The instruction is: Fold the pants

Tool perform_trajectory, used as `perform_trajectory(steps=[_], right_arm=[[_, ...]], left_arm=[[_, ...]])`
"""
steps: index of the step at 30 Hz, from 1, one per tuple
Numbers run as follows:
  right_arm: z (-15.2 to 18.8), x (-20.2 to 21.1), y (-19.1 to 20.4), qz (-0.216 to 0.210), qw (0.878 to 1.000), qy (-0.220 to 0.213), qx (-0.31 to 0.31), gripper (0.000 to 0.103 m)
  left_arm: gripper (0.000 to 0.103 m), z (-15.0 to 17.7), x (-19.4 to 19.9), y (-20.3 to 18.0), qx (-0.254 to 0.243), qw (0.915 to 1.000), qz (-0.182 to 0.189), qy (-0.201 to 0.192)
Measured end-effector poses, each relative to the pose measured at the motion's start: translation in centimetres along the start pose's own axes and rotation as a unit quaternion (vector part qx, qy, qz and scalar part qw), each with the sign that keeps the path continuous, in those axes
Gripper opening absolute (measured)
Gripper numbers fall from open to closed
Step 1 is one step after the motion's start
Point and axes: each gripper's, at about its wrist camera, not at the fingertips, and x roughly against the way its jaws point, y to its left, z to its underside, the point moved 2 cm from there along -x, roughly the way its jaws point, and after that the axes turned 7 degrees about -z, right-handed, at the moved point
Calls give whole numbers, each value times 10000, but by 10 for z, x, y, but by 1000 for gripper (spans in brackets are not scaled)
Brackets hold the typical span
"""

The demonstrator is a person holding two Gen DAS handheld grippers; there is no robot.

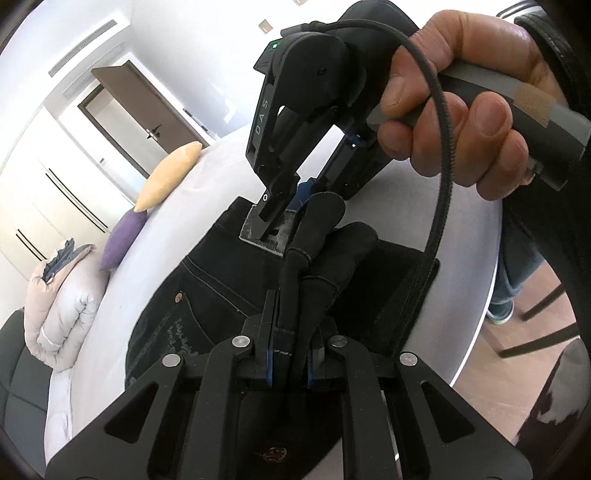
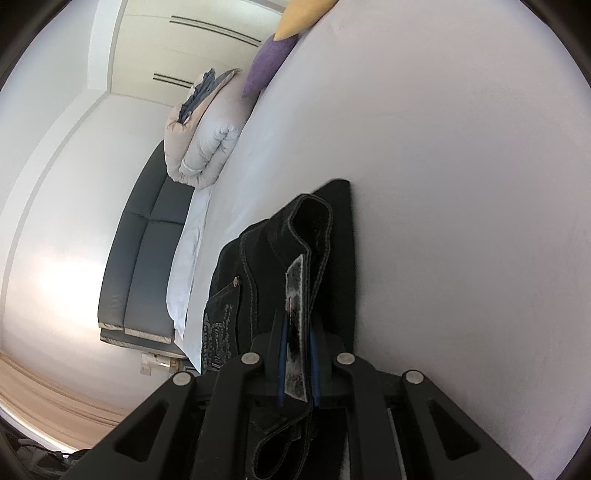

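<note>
Both claws are clamped on the black pants point(image 1: 207, 295) lying part-folded on the white bed point(image 1: 177, 206): my left gripper point(image 1: 290, 354) pinches a bunched fold. Right view: my right gripper point(image 2: 297, 363) pinches the grey-lined edge; flattening remains, I judge.

White bed point(image 2: 443, 184) is covered by a plain sheet; black pants point(image 2: 258, 266), folded duvet point(image 2: 207, 147), purple pillow point(image 2: 266, 70) and yellow pillow point(image 2: 295, 18) are laid on it.
</note>
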Motion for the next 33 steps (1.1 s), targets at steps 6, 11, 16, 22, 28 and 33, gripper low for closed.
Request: perform_trajectory(steps=[6, 11, 16, 22, 28, 33], right_arm=[[5, -2, -3, 130, 9996, -88, 241, 10], [11, 13, 0, 110, 9995, -212, 204, 23], [18, 49, 12, 237, 9982, -512, 191, 26], [25, 25, 54, -174, 9969, 29, 764, 11], [31, -8, 20, 543, 9962, 471, 483, 0], [41, 5, 9, 391, 9982, 296, 343, 0]], left_arm=[[12, 0, 6, 3, -62, 10000, -22, 36], [24, -5, 20, 13, 456, 9980, 439, 96], [76, 12, 60, 62, 1386, 9884, 597, -178], [62, 37, 28, 144, 2753, 9549, 1072, 287], [8, 84, -77, 211, 4295, 8776, 1772, 1182], [4, 90, -98, 214, 4337, 8692, 1930, 1387]])
